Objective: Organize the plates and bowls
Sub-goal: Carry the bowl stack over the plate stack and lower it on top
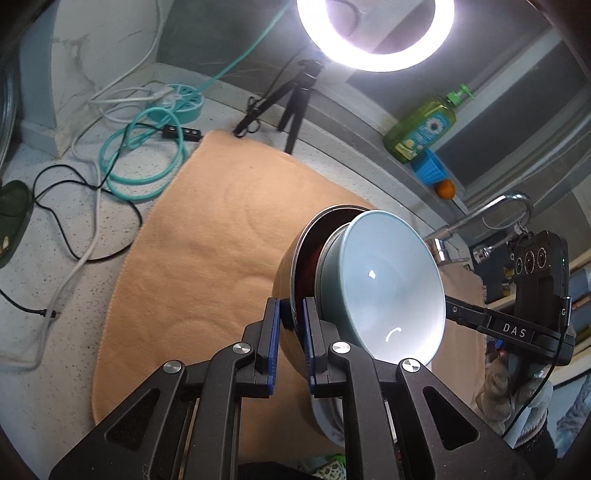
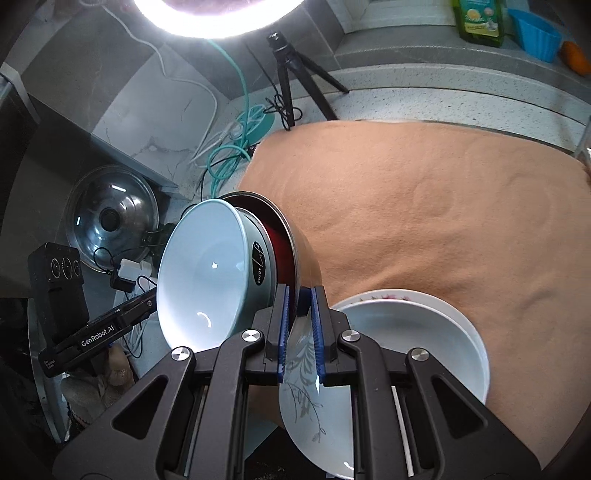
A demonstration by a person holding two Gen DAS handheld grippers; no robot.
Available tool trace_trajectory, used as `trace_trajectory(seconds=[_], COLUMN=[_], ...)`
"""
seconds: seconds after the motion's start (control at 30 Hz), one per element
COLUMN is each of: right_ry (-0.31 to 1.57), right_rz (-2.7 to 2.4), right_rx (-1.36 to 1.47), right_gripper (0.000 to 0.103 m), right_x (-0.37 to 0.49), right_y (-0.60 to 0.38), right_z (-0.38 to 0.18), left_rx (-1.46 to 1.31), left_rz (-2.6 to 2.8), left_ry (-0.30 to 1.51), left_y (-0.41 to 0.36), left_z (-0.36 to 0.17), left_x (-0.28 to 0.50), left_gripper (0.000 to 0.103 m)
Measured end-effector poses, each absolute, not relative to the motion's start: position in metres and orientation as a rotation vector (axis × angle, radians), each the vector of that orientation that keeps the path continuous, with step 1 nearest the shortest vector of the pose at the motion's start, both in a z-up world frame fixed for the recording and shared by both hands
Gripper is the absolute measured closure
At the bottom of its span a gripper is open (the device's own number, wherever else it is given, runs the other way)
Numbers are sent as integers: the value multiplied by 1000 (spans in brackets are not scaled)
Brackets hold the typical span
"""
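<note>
A steel bowl with a red inside point(image 1: 291, 266) holds a pale blue bowl point(image 1: 388, 284) nested in it; both are tipped on edge above the orange mat point(image 1: 207, 229). My left gripper point(image 1: 290, 314) is shut on the steel bowl's rim. In the right wrist view my right gripper point(image 2: 299, 317) is shut on the rim of the same steel bowl point(image 2: 295, 236), with the blue bowl point(image 2: 203, 273) to its left. A white bowl point(image 2: 417, 332) rests on a floral-rimmed plate on the mat, and a leaf-patterned plate point(image 2: 310, 398) lies below my fingers.
A ring light point(image 1: 373, 33) on a black tripod point(image 1: 295, 99) stands at the back with coiled cables point(image 1: 140, 147). A green soap bottle point(image 1: 421, 129), blue cup and faucet point(image 1: 491, 214) are right. A pot lid point(image 2: 110, 218) leans at the left in the right wrist view.
</note>
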State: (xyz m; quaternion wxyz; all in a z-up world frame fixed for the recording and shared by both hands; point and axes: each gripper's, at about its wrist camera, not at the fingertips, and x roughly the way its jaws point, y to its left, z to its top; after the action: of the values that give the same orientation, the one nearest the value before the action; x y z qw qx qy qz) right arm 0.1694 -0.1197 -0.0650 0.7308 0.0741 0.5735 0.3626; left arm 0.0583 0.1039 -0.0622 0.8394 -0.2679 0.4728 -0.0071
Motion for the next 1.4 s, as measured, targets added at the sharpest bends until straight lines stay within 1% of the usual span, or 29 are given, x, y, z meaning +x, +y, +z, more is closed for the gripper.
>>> trace_trajectory(seconds=[0.3, 0.67, 0.97, 1.4], right_ry=[1241, 1265, 1283, 1295], right_rz=[739, 654, 631, 636], right_rx=[188, 222, 244, 244], right_gripper=[91, 91, 91, 91], right_x=[157, 141, 134, 132], right_y=[-173, -226, -241, -238], right_z=[-58, -74, -88, -94], left_rx=[-532, -482, -453, -450], left_rz=[-93, -178, -185, -161], left_ry=[1014, 1079, 1109, 1125], left_y=[63, 19, 3, 1], left_z=[-58, -72, -81, -89], left_x=[58, 64, 66, 68], left_gripper=[93, 93, 93, 93])
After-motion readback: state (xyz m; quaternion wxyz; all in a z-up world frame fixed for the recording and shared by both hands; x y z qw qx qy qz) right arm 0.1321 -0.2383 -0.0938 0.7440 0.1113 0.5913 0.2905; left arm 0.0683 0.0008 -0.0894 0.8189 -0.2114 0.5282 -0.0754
